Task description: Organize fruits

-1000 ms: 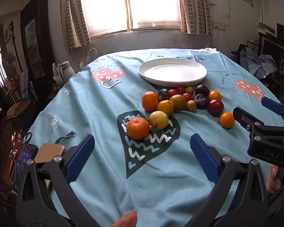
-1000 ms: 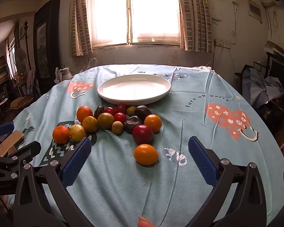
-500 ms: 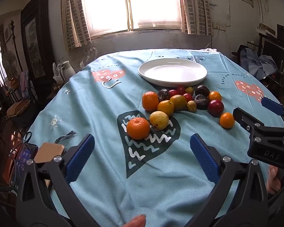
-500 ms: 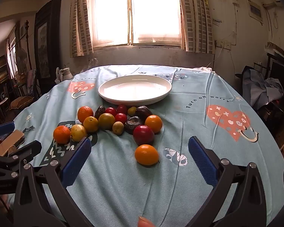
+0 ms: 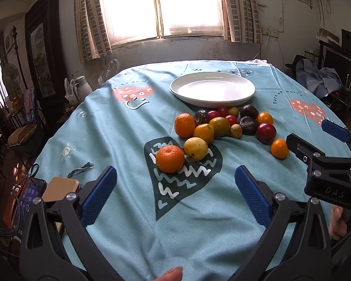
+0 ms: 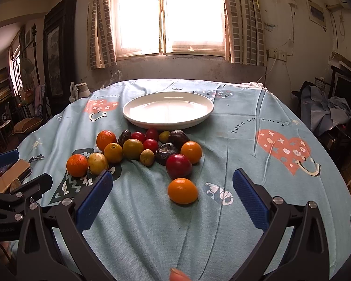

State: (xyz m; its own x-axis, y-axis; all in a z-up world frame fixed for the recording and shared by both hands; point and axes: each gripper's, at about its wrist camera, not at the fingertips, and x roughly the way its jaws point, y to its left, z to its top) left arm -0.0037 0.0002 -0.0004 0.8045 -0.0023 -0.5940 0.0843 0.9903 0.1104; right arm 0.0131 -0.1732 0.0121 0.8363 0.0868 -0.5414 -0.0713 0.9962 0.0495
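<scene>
A cluttered room with a bright curtained window lies behind a round bench under a pale blue printed cloth. A white plate, with nothing on it, sits toward the far side, and the fruits lie on the cloth in a loose cluster just in front of it, none on the plate yet.

The left tool hovers low over the near edge, its blue pads spread wide with nothing between them; an orange touching a yellow fruit lies just ahead of it. The right tool is likewise wide open and holds nothing, with a small orange nearly centred between its pads and a red plum just behind.

By the look of them, the citrus are firm and light, with a dimpled skin the ribbed pads should hold well; a grip across the widest middle, pads on opposite sides, seems safest. The plum and the small red fruits have smooth glossy skin and will likely slip or bruise under a hard squeeze, so a gentle closing suits them. The 2 dark wrinkled fruits look soft and may dent. Everything here is round and will probably roll if nudged, and the packed middle of the cluster leaves little room for the pads, so the outlying pieces look like the easiest first picks. The cloth is wrinkled and may drag if a pad catches it.
</scene>
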